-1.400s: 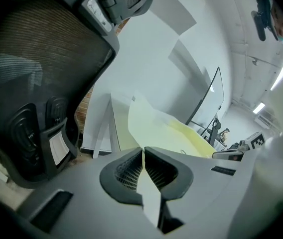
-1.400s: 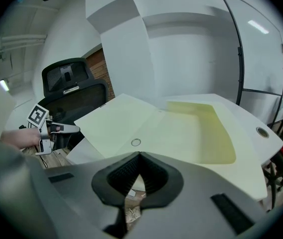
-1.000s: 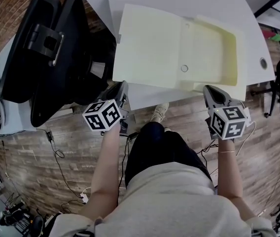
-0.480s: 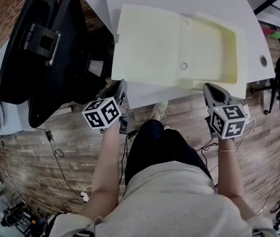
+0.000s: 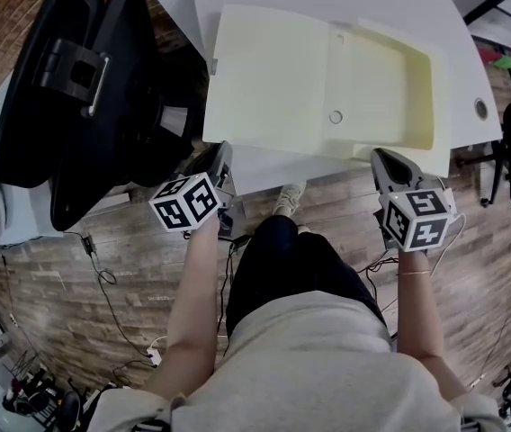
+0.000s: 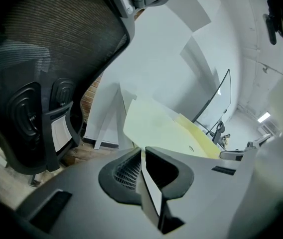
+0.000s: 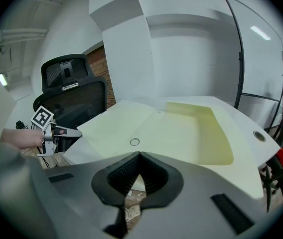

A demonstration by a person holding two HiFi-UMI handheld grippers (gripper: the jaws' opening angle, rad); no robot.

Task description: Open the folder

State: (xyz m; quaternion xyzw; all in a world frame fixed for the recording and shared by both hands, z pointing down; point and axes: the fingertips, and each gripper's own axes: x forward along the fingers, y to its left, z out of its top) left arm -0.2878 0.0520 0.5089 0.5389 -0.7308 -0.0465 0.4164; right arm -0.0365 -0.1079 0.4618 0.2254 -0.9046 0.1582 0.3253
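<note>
The pale yellow folder [image 5: 273,79] lies open on the white table [image 5: 453,25], its cover flat at the left and its deeper box half [image 5: 390,88] at the right. A round ring hole [image 5: 336,117] shows near the front edge. My left gripper [image 5: 219,156] hangs just off the table's front edge, below the cover's left corner, shut and apart from the folder [image 6: 156,128]. My right gripper [image 5: 383,162] sits below the box half's front edge, its tips meeting with nothing between them. The right gripper view shows the folder [image 7: 156,128] ahead of the right gripper [image 7: 139,154] and the left gripper [image 7: 62,132] at the left.
A black office chair [image 5: 85,88] stands close on the left, next to the table and the left gripper. A cable hole [image 5: 480,111] sits in the table's right end. Cables [image 5: 103,277] trail over the wooden floor. The person's legs are under the table edge.
</note>
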